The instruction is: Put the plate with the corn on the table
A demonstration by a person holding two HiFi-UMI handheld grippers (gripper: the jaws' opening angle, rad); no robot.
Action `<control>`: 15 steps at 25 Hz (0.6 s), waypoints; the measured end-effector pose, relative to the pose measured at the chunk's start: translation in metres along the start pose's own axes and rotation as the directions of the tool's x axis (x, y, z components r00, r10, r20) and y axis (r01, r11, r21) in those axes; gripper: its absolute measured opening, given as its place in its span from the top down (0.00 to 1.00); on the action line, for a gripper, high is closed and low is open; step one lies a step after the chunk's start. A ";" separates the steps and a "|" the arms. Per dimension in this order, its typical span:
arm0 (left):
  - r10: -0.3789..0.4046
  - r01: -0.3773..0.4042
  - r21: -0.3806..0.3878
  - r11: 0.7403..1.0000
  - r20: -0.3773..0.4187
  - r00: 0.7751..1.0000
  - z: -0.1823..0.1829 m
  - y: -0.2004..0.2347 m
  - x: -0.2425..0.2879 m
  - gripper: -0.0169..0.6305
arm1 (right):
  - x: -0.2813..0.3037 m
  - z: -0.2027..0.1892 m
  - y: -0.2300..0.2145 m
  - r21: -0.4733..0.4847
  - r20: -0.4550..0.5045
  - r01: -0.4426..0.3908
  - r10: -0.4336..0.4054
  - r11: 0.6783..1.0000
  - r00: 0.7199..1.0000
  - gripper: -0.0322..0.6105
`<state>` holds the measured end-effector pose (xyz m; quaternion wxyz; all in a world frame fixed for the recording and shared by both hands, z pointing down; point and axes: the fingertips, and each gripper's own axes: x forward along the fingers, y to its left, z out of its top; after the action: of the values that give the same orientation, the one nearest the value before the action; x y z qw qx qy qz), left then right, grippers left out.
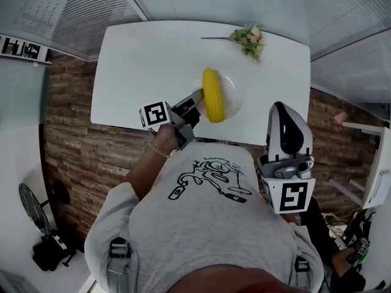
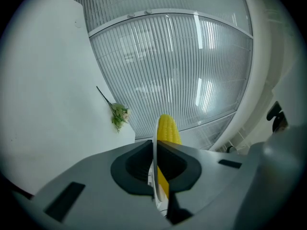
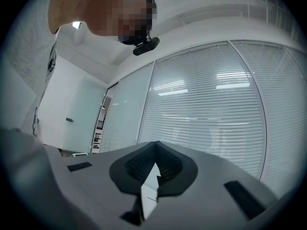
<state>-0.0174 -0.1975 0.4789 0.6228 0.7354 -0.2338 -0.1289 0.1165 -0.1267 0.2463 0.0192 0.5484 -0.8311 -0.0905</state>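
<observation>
A white plate (image 1: pixel 234 91) carrying a yellow corn cob (image 1: pixel 212 95) is over the near right part of the white table (image 1: pixel 140 66). My left gripper (image 1: pixel 197 101) is shut on the plate's near-left rim. In the left gripper view the plate's rim (image 2: pixel 153 176) runs edge-on between the jaws of the left gripper (image 2: pixel 154 145), with the corn cob (image 2: pixel 168 128) lying just beyond them. Whether the plate touches the table I cannot tell. My right gripper (image 1: pixel 282 110) is held up beside the person's right side, off the table. In its own view the right gripper (image 3: pixel 154 147) is shut on nothing.
A sprig of artificial flowers (image 1: pixel 250 40) lies at the table's far right edge, also seen as flowers (image 2: pixel 118 116) in the left gripper view. Wood-plank floor (image 1: pixel 85 157) surrounds the table. Glass walls with blinds (image 2: pixel 172 66) stand behind it. A white shelf (image 1: pixel 366 133) is at the right.
</observation>
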 end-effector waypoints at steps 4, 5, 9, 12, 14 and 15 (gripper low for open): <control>0.018 -0.018 0.019 1.000 -0.008 1.000 -0.002 0.013 0.002 0.93 | -0.001 -0.001 -0.002 0.002 -0.002 0.001 -0.001 1.000 1.000 0.94; 0.021 -0.021 0.024 0.999 -0.010 1.000 -0.002 0.015 0.003 0.93 | -0.001 -0.001 -0.002 0.002 -0.001 0.001 -0.001 1.000 1.000 0.94; 0.027 -0.027 0.032 0.999 -0.012 1.000 -0.004 0.026 0.003 0.93 | -0.002 0.002 -0.002 0.000 0.004 0.002 -0.002 1.000 1.000 0.94; 0.025 -0.025 0.032 0.999 -0.010 1.000 -0.004 0.035 0.005 0.93 | -0.002 0.002 -0.002 0.000 0.004 0.002 -0.002 1.000 1.000 0.94; 0.033 -0.032 0.039 0.999 -0.014 0.999 -0.004 0.042 0.008 0.93 | -0.001 0.002 -0.003 -0.001 0.006 0.000 0.000 1.000 1.000 0.94; 0.036 -0.035 0.041 0.999 -0.016 0.999 -0.004 0.046 0.008 0.93 | -0.001 0.002 -0.003 -0.001 0.007 -0.001 0.001 1.000 1.000 0.94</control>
<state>-0.0165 -0.2032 0.5252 0.6117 0.7448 -0.2442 -0.1071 0.1194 -0.1272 0.2438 0.0165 0.5476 -0.8314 -0.0928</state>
